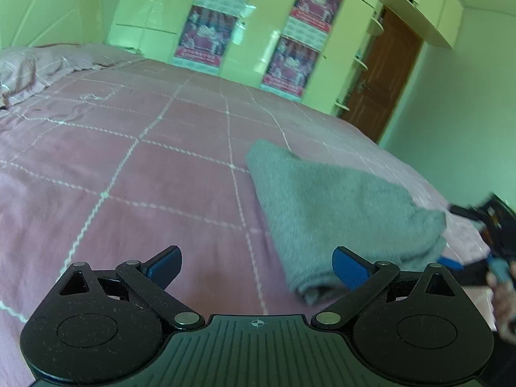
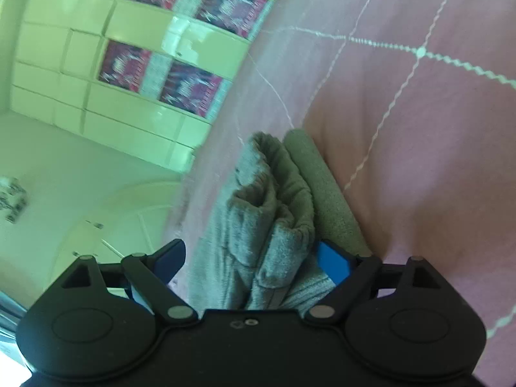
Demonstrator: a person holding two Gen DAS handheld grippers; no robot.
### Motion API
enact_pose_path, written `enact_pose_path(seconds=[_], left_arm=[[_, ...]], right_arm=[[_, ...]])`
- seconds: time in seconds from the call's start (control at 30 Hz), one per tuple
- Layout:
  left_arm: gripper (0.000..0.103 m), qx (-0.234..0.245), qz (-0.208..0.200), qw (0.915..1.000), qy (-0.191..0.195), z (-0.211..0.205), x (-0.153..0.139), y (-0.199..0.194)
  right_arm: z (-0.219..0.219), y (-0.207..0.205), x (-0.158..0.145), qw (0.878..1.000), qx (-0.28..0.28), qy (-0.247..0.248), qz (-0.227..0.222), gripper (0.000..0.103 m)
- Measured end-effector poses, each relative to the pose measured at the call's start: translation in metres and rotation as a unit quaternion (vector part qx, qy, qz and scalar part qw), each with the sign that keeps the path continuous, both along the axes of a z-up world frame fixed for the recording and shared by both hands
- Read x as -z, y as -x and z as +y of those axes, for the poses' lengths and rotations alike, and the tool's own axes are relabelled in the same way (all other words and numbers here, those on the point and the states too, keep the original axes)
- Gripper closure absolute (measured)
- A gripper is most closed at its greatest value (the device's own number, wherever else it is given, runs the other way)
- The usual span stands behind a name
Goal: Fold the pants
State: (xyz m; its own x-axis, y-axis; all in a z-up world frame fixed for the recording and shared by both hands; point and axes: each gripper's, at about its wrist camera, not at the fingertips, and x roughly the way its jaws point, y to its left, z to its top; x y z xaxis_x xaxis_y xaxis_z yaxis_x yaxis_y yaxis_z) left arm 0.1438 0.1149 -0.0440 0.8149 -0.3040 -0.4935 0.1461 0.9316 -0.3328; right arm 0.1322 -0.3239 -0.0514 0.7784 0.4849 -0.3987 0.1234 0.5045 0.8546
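The grey pants (image 1: pixel 338 206) lie folded into a thick bundle on the pink quilted bed (image 1: pixel 145 167), near its right side. My left gripper (image 1: pixel 256 258) hovers just left of the bundle's near end, open, with only quilt between its blue pads. In the right wrist view the picture is rolled sideways, and the bundle's layered end (image 2: pixel 274 200) fills most of the gap of my right gripper (image 2: pixel 254 258). Its jaws stand wide; the right pad (image 2: pixel 332 262) lies against the cloth and the left pad looks just off it. That gripper (image 1: pixel 474 266) also shows at the bundle's right.
A pillow (image 1: pixel 19 74) lies at the bed's far left. Behind the bed stands a pale green wardrobe (image 1: pixel 145 22) with red posters (image 1: pixel 206 32), and a brown door (image 1: pixel 383 74) at the right. The bed's right edge runs close past the pants.
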Motion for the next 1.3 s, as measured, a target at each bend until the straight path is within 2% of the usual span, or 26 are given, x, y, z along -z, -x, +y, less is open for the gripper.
enact_pose_path(seconds=[0.03, 0.1, 0.13, 0.17, 0.2, 0.27, 0.33, 0.4, 0.47, 0.5, 0.53, 0.57, 0.63, 0.7, 0.77, 0.8, 0.87, 0.93, 0.97, 1.03, 1.2, 1.3], left_arm=[[0.004, 0.014, 0.006, 0.9999, 0.000, -0.003, 0.004, 0.002], [0.004, 0.043, 0.011, 0.9988, -0.019, -0.016, 0.006, -0.002], [0.004, 0.051, 0.015, 0.9978, -0.040, -0.024, 0.007, -0.002], [0.004, 0.054, 0.021, 0.9966, -0.059, -0.031, 0.009, -0.003], [0.004, 0.049, 0.028, 0.9956, -0.075, -0.035, 0.012, -0.005], [0.004, 0.015, 0.026, 0.9952, -0.093, -0.038, 0.012, -0.006], [0.004, -0.014, 0.026, 0.9965, -0.078, -0.030, 0.011, -0.009], [0.002, -0.012, 0.019, 0.9979, -0.060, -0.027, 0.010, -0.008], [0.001, -0.034, 0.025, 0.9944, -0.097, -0.032, 0.013, -0.009], [0.001, -0.038, 0.027, 0.9939, -0.100, -0.032, 0.014, -0.009], [0.001, -0.038, 0.028, 0.9947, -0.092, -0.030, 0.013, -0.010], [0.001, -0.042, 0.027, 0.9955, -0.081, -0.026, 0.012, -0.008], [0.001, -0.053, 0.026, 0.9970, -0.051, -0.017, 0.011, -0.005], [0.001, -0.058, 0.018, 0.9980, -0.016, -0.007, 0.011, -0.003], [0.001, -0.023, -0.001, 0.9996, 0.017, -0.005, 0.008, 0.001], [0.001, -0.003, -0.005, 0.9998, 0.019, -0.009, 0.008, 0.002], [0.001, 0.031, -0.008, 0.9995, -0.007, -0.024, 0.009, 0.005], [0.001, 0.052, 0.008, 0.9971, -0.055, -0.044, 0.012, 0.000], [0.001, 0.056, 0.018, 0.9950, -0.081, -0.054, 0.016, -0.004], [0.001, 0.034, 0.025, 0.9929, -0.111, -0.066, 0.021, -0.011], [0.001, -0.048, 0.014, 0.9916, -0.119, -0.069, 0.020, -0.016], [0.001, -0.062, 0.007, 0.9916, -0.113, -0.065, 0.020, -0.015]], right_arm=[[0.006, -0.003, -0.005, 1.000, -0.001, 0.018, -0.005, 0.022], [0.019, -0.010, -0.013, 0.998, -0.006, 0.061, 0.000, 0.036], [0.025, -0.014, -0.016, 0.996, -0.009, 0.086, 0.012, 0.047], [0.031, -0.018, -0.018, 0.994, -0.013, 0.107, 0.024, 0.065], [0.036, -0.019, -0.025, 0.992, -0.017, 0.122, 0.017, 0.072], [0.037, -0.010, -0.047, 0.992, -0.018, 0.117, -0.045, 0.076], [0.030, 0.003, -0.069, 0.990, 0.005, 0.101, -0.096, 0.077], [0.020, 0.013, -0.077, 0.988, 0.023, 0.104, -0.115, 0.077], [0.011, 0.014, -0.058, 0.988, 0.028, 0.124, -0.088, 0.076], [0.009, 0.008, -0.041, 0.990, 0.018, 0.134, -0.047, 0.075], [0.006, -0.004, -0.017, 0.992, -0.005, 0.127, 0.012, 0.074], [0.004, -0.005, 0.001, 0.993, -0.019, 0.114, 0.030, 0.073], [-0.003, 0.008, 0.008, 0.995, -0.015, 0.094, -0.003, 0.072], [-0.004, 0.011, 0.008, 0.996, -0.012, 0.091, -0.005, 0.071], [-0.004, 0.013, 0.006, 0.996, -0.010, 0.089, -0.005, 0.071], [-0.005, 0.014, 0.002, 0.997, -0.009, 0.079, -0.012, 0.072], [-0.007, 0.016, -0.009, 0.998, -0.004, 0.051, -0.034, 0.072], [-0.009, 0.010, -0.017, 0.999, -0.003, 0.029, -0.045, 0.072], [-0.007, 0.008, -0.021, 0.998, -0.006, 0.036, -0.046, 0.072], [-0.004, 0.001, -0.024, 0.998, -0.015, 0.047, -0.045, 0.072], [-0.002, -0.003, -0.017, 0.998, -0.010, 0.048, -0.029, 0.071], [0.001, -0.002, -0.015, 0.998, -0.013, 0.052, -0.023, 0.068]])
